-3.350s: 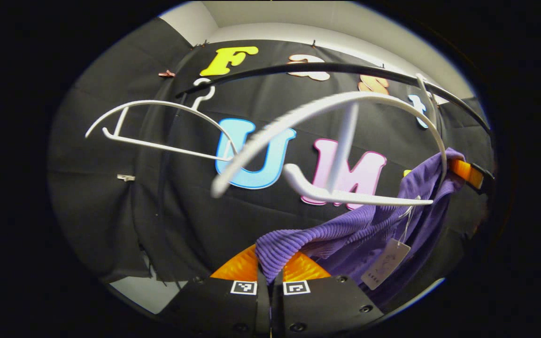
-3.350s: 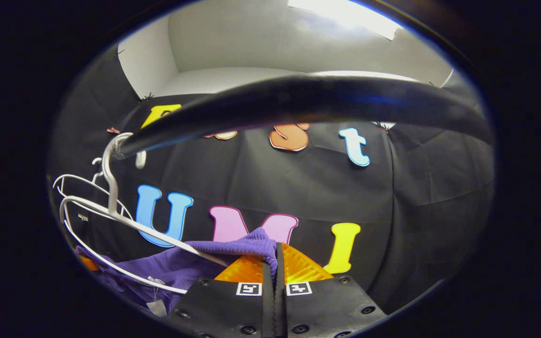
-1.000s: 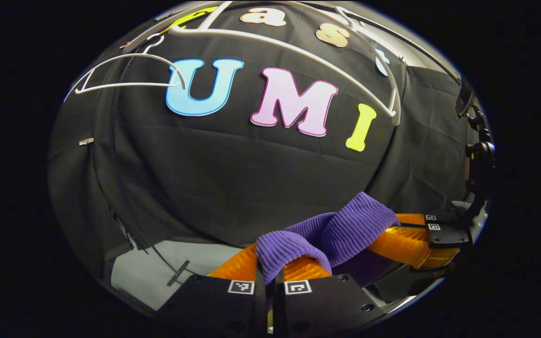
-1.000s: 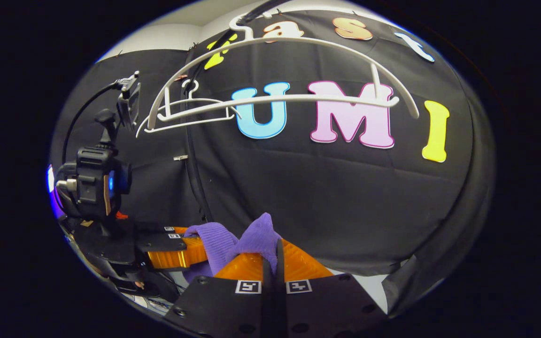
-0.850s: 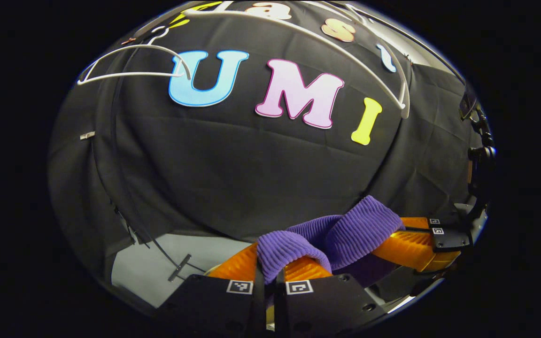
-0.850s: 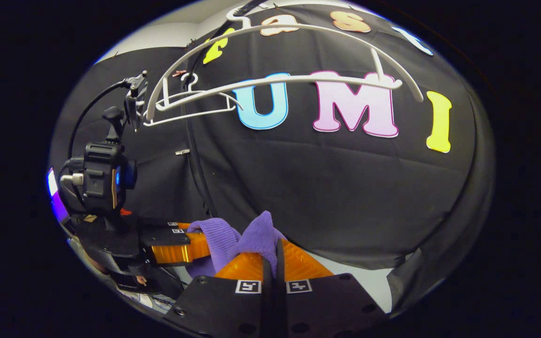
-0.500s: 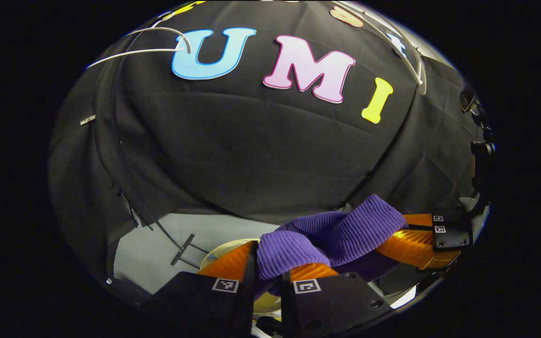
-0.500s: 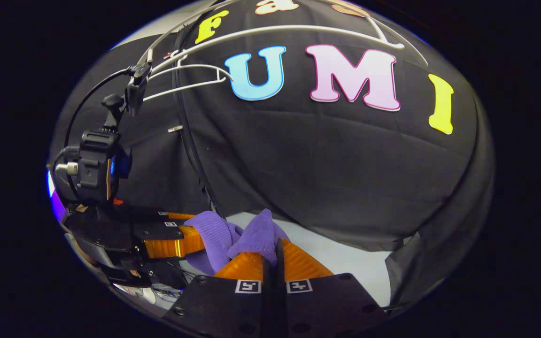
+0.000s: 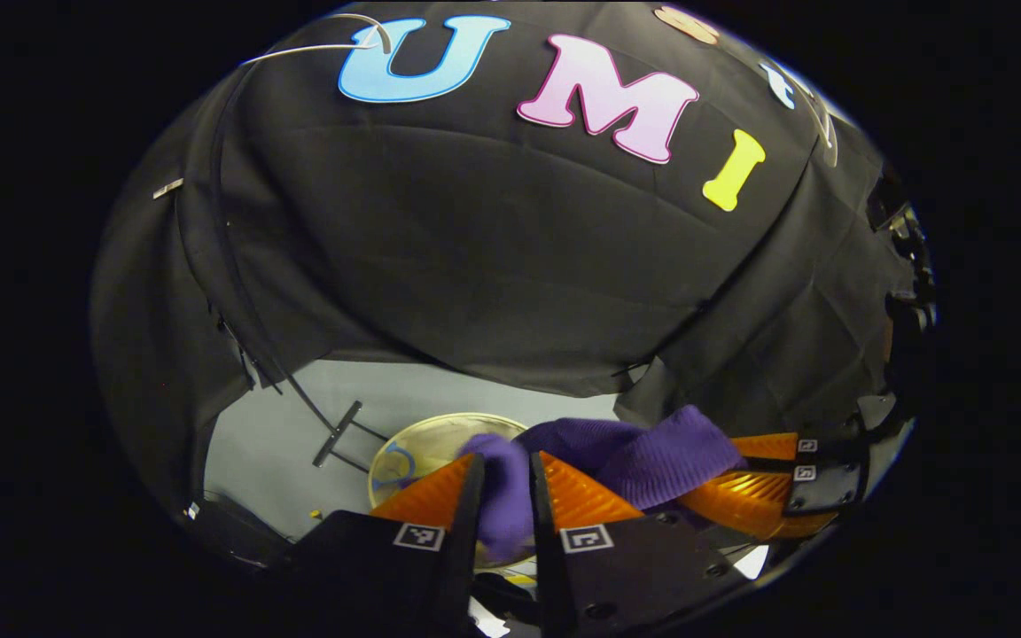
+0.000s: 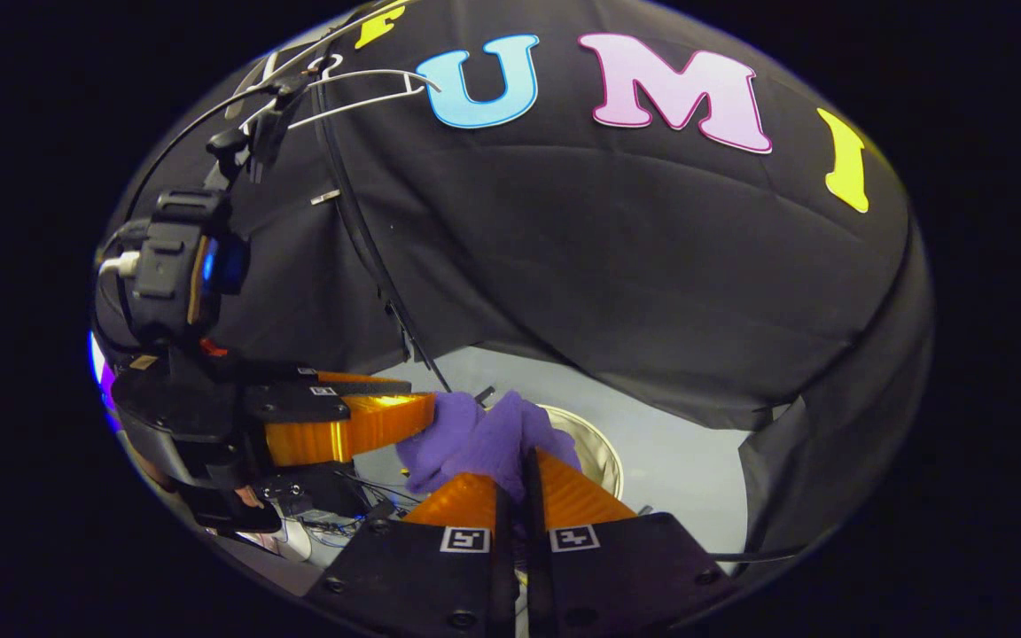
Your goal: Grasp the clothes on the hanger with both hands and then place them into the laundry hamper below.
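Garment transfer at the point of lowering. Purple ribbed knit clothes (image 9: 635, 452) are bunched and strung between the two hand-held grippers, off the white hangers (image 10: 360, 84) that hang empty high on the booth wall. Left gripper (image 9: 503, 483): its orange fingers (image 9: 426, 492) stand slightly apart with a fold of the knit lying in the gap; whether both fingers press on the cloth cannot be told from these views. Right gripper (image 10: 519, 483): its orange fingers (image 10: 581, 496) are closed almost together, with a tuft of the purple cloth (image 10: 484, 439) pinched between them and rising above the tips. In the left gripper view the right gripper (image 9: 763, 483) lies to the right and just beside, its fingers pointing in toward the cloth; in the right gripper view the left gripper (image 10: 386, 421) comes in from the left, touching the bunch. The garment's long axis therefore runs roughly level from one gripper to the other, a short span, with the rest of the cloth hanging out of sight below the fingers. Round, pale-rimmed laundry hamper (image 9: 426, 443) stands on the grey floor (image 9: 298, 416) directly ahead of and below both sets of fingertips, partly hidden by the cloth; its rim (image 10: 595, 447) shows just behind the right gripper's tuft. Both grippers appear about equally near the hamper's opening, so the release should need only a downward drop.
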Tool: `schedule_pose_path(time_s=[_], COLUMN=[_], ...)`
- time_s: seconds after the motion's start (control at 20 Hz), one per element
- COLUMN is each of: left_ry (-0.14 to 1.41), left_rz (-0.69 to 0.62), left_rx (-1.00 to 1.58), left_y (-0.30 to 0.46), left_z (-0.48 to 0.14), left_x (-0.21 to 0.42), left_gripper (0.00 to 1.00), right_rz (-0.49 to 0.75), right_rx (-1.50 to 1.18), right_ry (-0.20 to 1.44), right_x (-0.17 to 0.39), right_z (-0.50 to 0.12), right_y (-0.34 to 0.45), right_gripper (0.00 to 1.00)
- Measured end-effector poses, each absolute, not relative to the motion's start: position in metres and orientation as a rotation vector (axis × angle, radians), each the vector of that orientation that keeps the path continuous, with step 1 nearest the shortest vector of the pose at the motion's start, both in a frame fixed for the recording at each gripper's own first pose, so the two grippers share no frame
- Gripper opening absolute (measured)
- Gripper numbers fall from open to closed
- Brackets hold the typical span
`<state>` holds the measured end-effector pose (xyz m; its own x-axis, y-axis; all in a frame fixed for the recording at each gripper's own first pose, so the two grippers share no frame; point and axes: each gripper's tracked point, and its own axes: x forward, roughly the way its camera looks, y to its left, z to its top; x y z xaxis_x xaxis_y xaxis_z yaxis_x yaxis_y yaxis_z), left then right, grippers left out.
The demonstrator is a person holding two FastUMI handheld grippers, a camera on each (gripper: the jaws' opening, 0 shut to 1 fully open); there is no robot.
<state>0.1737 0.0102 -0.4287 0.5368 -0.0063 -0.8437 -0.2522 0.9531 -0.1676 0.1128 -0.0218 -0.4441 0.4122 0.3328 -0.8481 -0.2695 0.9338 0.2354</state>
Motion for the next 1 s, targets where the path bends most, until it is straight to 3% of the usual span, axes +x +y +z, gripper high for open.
schedule_pose_path(time_s=[0.1,0.2,0.25,0.35,0.6,0.65,0.75,0.8,1.0], left_ry=[1.003,1.009,1.009,1.002,0.974,0.971,0.964,0.961,0.943], left_rz=[0.151,0.158,0.161,0.162,0.156,0.159,0.159,0.157,0.133], left_rx=[-0.276,-0.274,-0.275,-0.275,-0.277,-0.276,-0.268,-0.264,-0.242], left_y=[0.012,0.014,0.014,0.013,0.013,0.013,0.013,0.013,0.011], left_z=[-0.430,-0.430,-0.432,-0.430,-0.421,-0.420,-0.418,-0.415,-0.405], left_x=[0.172,0.168,0.167,0.167,0.168,0.167,0.166,0.164,0.157], left_gripper=[0.34,0.39,0.49,0.52,0.58,0.65,0.89,0.95,0.95], right_rz=[0.385,0.387,0.383,0.378,0.349,0.347,0.340,0.334,0.303], right_rx=[0.075,0.067,0.052,0.048,0.068,0.068,0.060,0.056,0.056], right_ry=[1.073,1.035,1.023,1.012,1.011,1.009,1.000,0.995,0.964], right_x=[0.112,0.121,0.125,0.128,0.125,0.126,0.125,0.125,0.123], right_z=[-0.443,-0.431,-0.432,-0.431,-0.428,-0.426,-0.422,-0.419,-0.406], right_y=[-0.018,-0.020,-0.021,-0.025,-0.033,-0.032,-0.035,-0.037,-0.039], right_gripper=[0.39,0.62,0.73,0.98,0.98,0.98,0.98,0.98,0.98])
